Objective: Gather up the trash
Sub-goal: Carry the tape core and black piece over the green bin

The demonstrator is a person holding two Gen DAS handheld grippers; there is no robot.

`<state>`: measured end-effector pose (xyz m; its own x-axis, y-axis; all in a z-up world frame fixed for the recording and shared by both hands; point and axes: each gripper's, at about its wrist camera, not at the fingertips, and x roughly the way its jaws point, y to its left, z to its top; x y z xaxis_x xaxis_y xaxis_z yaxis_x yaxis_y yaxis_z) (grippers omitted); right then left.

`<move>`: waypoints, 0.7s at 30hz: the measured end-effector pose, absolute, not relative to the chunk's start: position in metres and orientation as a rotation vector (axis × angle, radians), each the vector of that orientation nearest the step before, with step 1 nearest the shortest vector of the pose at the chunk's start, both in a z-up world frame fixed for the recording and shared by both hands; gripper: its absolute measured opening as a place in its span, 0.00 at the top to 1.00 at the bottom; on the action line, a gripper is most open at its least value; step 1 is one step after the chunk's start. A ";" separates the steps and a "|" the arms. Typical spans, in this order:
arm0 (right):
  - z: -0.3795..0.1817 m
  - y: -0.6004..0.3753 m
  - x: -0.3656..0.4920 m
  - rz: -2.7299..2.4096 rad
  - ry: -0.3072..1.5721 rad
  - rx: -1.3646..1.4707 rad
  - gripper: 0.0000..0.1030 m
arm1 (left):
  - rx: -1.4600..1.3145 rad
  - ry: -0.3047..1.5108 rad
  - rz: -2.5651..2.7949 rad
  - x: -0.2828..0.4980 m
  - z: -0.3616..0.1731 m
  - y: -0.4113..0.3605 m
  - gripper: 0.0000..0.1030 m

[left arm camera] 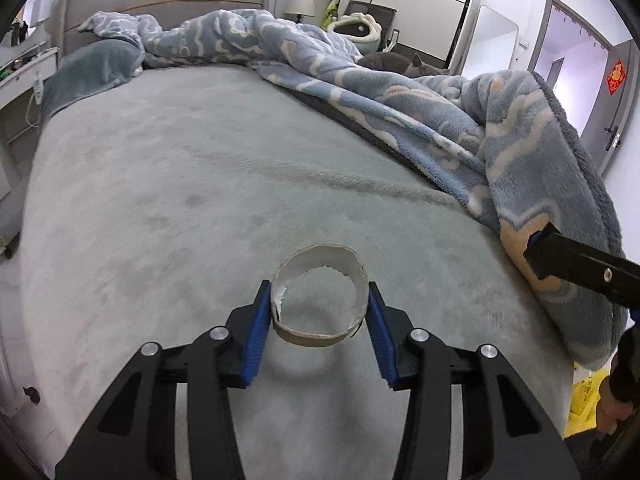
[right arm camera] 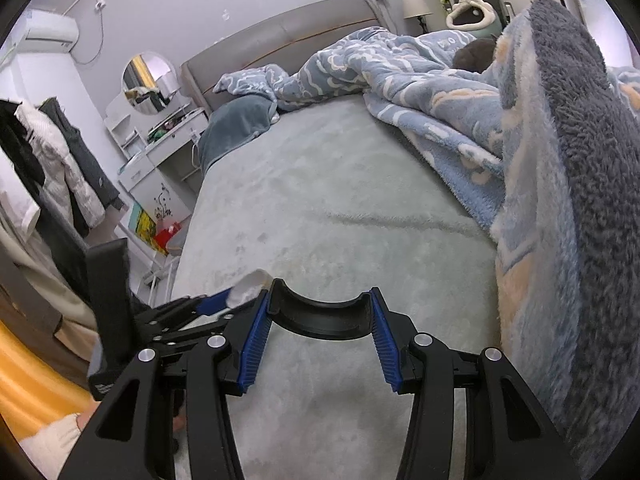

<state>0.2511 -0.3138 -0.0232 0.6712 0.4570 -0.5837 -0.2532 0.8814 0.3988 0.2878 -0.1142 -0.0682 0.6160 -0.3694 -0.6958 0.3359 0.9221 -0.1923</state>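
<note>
Left tongs (left arm camera: 320, 316) clamped on a cardboard ring (left arm camera: 320, 304), lifted just above the grey bed (left arm camera: 200, 184) near its foot edge. Right tongs (right arm camera: 320, 320) grip a black curved piece (right arm camera: 320, 314) close by. Rumpled blue blanket (left arm camera: 500, 140) crowds the right edge; the middle lies open.

Left gripper (left arm camera: 319, 322), right gripper (right arm camera: 319, 322): black frames, ribbed blue jaws, silver screws.
</note>
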 end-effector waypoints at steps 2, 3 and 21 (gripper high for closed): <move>-0.021 -0.312 0.244 0.409 0.726 0.283 0.52 | -0.054 0.812 -0.397 0.278 -0.067 -0.105 0.53; -0.020 -0.310 0.240 0.406 0.721 0.269 0.52 | -0.059 0.820 -0.391 0.272 -0.067 -0.100 0.53; -0.025 -0.244 0.173 0.469 0.740 0.179 0.52 | -0.086 0.799 -0.281 0.166 -0.048 -0.024 0.53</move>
<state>0.1731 -0.2436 -0.0246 0.6414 0.4707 -0.6058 -0.3469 0.8823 0.3181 0.1660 -0.0240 -0.0485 0.6622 -0.2803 -0.6949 0.2157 0.9594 -0.1815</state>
